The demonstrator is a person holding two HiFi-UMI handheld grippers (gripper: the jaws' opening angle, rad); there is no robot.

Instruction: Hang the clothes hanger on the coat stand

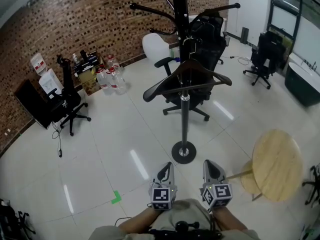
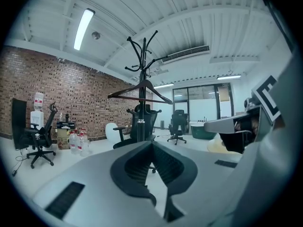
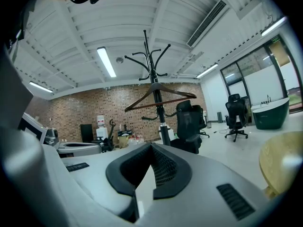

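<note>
A dark wooden clothes hanger (image 1: 187, 79) hangs by its hook on the black coat stand (image 1: 184, 119), whose round base (image 1: 183, 152) rests on the white tiled floor. Both grippers are held low near my body, well short of the stand. My left gripper (image 1: 165, 170) and right gripper (image 1: 212, 166) sit side by side, each shut with nothing between the jaws. The left gripper view shows the left gripper (image 2: 152, 144) with the hanger (image 2: 142, 90) on the stand (image 2: 141, 60) ahead. From the right gripper (image 3: 151, 148), the hanger (image 3: 158, 96) and the stand (image 3: 152, 65) appear the same way.
A round wooden table (image 1: 276, 164) stands to the right of the grippers. Black office chairs (image 1: 200, 39) (image 1: 67, 106) (image 1: 262, 54) surround the stand. Water bottles (image 1: 111, 79) sit by the brick wall. A green tape mark (image 1: 116, 197) is on the floor.
</note>
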